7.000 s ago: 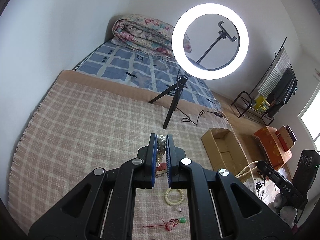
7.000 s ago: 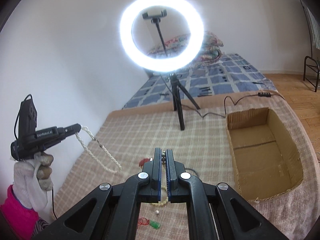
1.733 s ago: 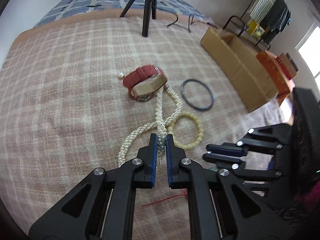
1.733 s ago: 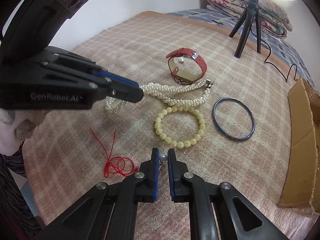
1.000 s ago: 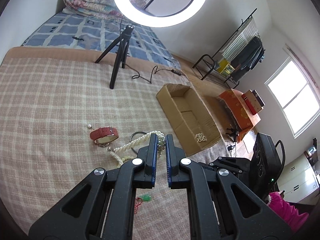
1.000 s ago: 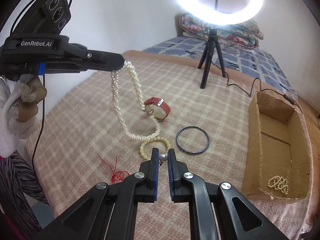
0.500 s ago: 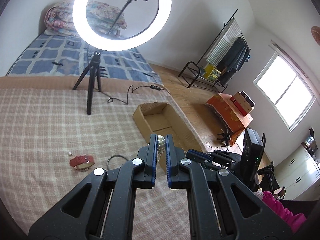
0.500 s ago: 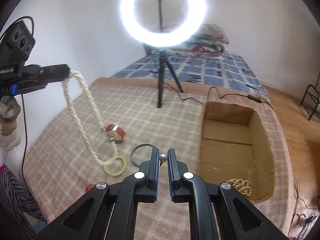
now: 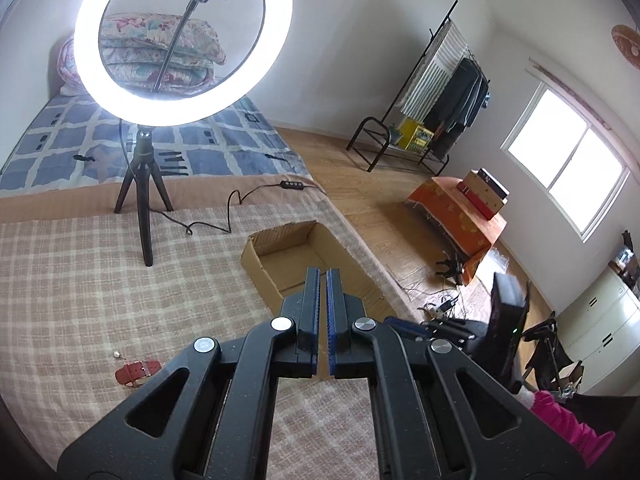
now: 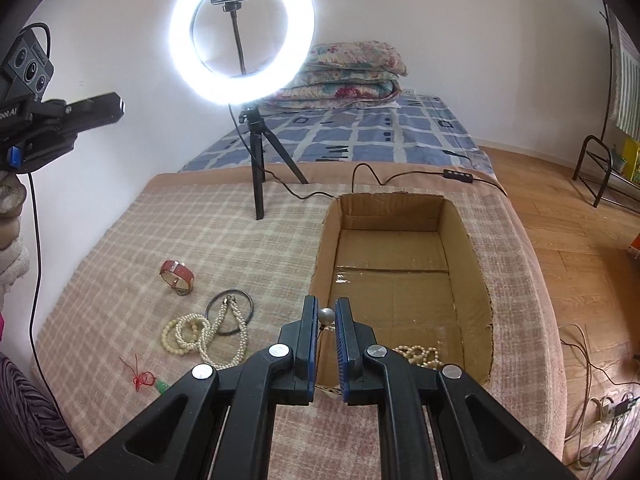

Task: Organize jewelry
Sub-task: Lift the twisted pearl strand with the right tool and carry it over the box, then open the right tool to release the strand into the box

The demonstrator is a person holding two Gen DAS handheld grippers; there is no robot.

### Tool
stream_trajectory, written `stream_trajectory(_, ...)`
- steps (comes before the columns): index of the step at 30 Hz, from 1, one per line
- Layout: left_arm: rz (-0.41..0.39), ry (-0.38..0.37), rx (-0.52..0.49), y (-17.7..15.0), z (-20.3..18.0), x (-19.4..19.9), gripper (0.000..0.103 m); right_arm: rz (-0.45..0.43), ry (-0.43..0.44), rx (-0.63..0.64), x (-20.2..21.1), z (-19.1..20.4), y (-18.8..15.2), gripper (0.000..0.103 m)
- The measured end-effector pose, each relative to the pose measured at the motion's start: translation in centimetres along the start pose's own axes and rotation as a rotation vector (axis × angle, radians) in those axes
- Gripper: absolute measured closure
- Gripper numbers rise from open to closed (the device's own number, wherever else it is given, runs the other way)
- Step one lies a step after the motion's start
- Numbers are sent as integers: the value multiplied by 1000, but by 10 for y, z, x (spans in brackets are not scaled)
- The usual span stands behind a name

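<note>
Checked bed cover (image 10: pixel 120 248) carries pearl necklace (image 10: pixel 224 336) beside cardboard box (image 10: pixel 476 280) (beads inside); right gripper (image 10: pixel 327 316) jaws clamp a silver bead (image 10: pixel 326 315), left gripper (image 9: pixel 319 280) jaws nearly together, empty.

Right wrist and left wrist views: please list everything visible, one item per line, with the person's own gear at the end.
cardboard box: 1, brown, open, right side of the blanket
bead bracelet in box: 1, cream, near corner of the box floor
pearl necklace: 1, white, on blanket left of the box
bead bracelet: 1, pale yellow, under the necklace
bangle: 1, dark, beside the necklace
watch: 1, red strap, farther back
cord with pendant: 1, red and green, near edge
loose pearl: 1, white, by the watch
plaid blanket: 1, tan
ring light: 1, white, on black tripod
folded quilt: 1, floral, on bed
clothes rack: 1, black, by the far wall
left gripper: black, jaws shut, empty
right gripper: black, jaws pinching a grey pearl stud
</note>
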State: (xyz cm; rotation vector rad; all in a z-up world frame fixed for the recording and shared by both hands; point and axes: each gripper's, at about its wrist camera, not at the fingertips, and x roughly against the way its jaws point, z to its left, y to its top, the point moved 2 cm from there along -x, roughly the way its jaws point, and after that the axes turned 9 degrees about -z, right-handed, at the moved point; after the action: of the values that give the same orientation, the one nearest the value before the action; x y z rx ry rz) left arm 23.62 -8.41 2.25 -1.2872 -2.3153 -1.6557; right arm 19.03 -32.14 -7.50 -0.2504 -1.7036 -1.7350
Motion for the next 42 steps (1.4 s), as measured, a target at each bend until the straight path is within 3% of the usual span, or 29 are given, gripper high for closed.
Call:
stream_trajectory(10, 21, 96, -94, -21, 2, -6, 102, -1, -37, -31, -5, -12, 2, 97)
stream_trajectory(22, 29, 119, -235, -53, -18, 9, 102, -8, -70, -47, -10, -22, 4, 94)
stream_trajectory(24, 30, 119, -274, -62, -25, 16, 102, -21, -75, -38, -7, -19, 4, 75)
stream_trajectory(26, 32, 123, -306, -69, -30, 23, 102, -32, -90, -32, -5, -17, 5, 36)
stream_trajectory(28, 36, 124, -328, -76, -33, 28, 102, -56, -104, -26, -2, -15, 6, 24)
stream_trajectory(33, 52, 130, -327, -88, -30, 40, 102, -74, -130, -26, 2, -14, 7, 16)
stream_trajectory(35, 62, 143, -325, -92, -26, 43, 97, -75, -134, -26, 2, -14, 7, 12)
stream_trajectory(36, 64, 150, -323, -95, -24, 46, 81, -77, -134, -25, 2, -13, 8, 12)
stream_trajectory(37, 63, 156, -319, -97, -22, 48, 57, -81, -134, -24, 3, -12, 7, 11)
stream_trajectory(39, 45, 168, -308, -99, -18, 55, 40, -87, -131, -19, 4, -10, 8, 9)
stream_trajectory(42, 53, 186, -295, -105, -11, 62, 40, -97, -131, -9, 5, -6, 8, 4)
